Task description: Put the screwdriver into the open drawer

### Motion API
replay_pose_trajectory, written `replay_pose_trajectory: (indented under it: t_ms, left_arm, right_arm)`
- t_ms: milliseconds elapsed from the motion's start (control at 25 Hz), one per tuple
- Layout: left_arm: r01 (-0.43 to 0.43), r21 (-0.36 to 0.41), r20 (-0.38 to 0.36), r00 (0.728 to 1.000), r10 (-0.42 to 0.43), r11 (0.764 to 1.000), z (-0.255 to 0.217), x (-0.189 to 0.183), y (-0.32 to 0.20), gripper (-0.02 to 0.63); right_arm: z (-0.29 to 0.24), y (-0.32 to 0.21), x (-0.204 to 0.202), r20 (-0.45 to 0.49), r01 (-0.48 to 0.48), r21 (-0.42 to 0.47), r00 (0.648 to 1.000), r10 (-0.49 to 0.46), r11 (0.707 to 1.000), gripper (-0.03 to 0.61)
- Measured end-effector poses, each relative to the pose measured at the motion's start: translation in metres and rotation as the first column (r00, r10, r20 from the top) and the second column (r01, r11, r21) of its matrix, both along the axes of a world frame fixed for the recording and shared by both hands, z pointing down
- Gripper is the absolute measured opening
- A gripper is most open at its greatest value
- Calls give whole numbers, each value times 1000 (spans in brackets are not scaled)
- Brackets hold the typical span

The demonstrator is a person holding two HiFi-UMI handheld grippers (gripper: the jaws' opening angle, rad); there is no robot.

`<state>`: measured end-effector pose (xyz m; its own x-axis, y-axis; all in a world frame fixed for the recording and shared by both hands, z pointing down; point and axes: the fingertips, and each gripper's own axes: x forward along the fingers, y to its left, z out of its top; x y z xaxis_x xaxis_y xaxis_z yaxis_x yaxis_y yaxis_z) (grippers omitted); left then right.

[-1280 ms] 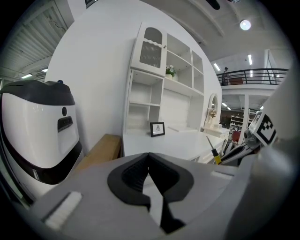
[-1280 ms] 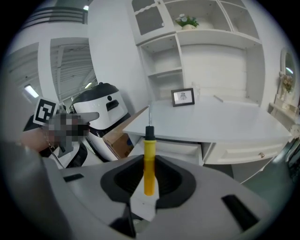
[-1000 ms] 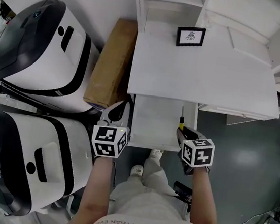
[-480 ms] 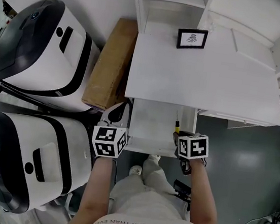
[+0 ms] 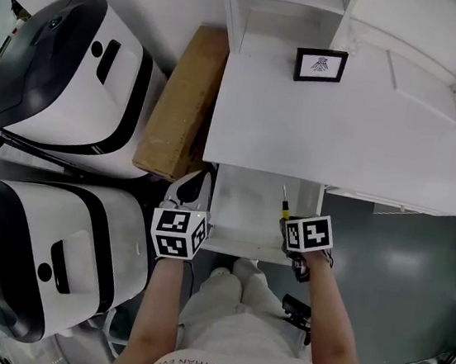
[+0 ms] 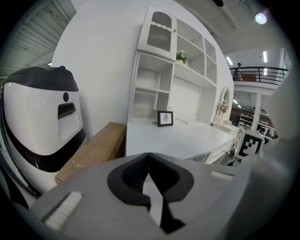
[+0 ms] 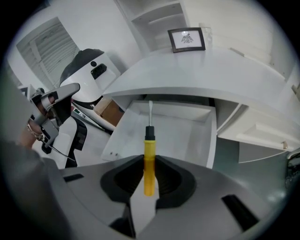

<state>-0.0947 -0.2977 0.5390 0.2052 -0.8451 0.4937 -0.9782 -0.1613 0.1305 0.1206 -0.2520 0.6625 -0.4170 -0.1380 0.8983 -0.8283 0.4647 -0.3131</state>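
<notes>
A screwdriver (image 7: 149, 154) with a yellow handle, black collar and silver shaft is clamped by its handle in my right gripper (image 7: 149, 180). Its shaft points into the open white drawer (image 7: 187, 140) pulled out from under the white desk top (image 7: 211, 75). In the head view the right gripper (image 5: 293, 227) hangs over the drawer's right front corner, and the screwdriver (image 5: 284, 203) reaches over the drawer's floor (image 5: 246, 204). My left gripper (image 5: 189, 193) hovers just left of the drawer's front, jaws shut with nothing in them (image 6: 149, 161).
Two large white-and-black machines (image 5: 58, 80) (image 5: 26, 259) stand at the left. A brown cardboard box (image 5: 180, 104) lies between them and the desk. A small framed picture (image 5: 320, 65) stands on the desk top under white shelves (image 6: 154, 89). The person's legs (image 5: 233, 302) are below the drawer.
The right gripper has sunk and tipped downward with the screwdriver, moving further over the drawer's right side. The left gripper has dropped slightly beside the drawer.
</notes>
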Motion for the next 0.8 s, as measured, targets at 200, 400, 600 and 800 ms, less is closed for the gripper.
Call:
replay_pose_trajectory:
  t_ms: [200, 400, 600, 800]
  left_arm:
    - [-2, -12, -1, 1000, 2, 1000, 7, -4, 0, 9]
    - [-15, -18, -1, 1000, 15, 1000, 9, -9, -1, 9]
    - [-47, -27, -16, 999, 47, 999, 11, -13, -4, 9]
    - [-76, -43, -29, 997, 75, 996, 16, -16, -5, 9]
  right_arm:
    - [19, -6, -6, -30, 20, -20, 999, -20, 1000, 78]
    - [36, -7, -15, -52, 18, -35, 998, -20, 999, 78]
    - [52, -11, -22, -83, -3, -49, 997, -1, 999, 78]
    - [67, -13, -27, -109, -22, -65, 994, 15, 998, 78]
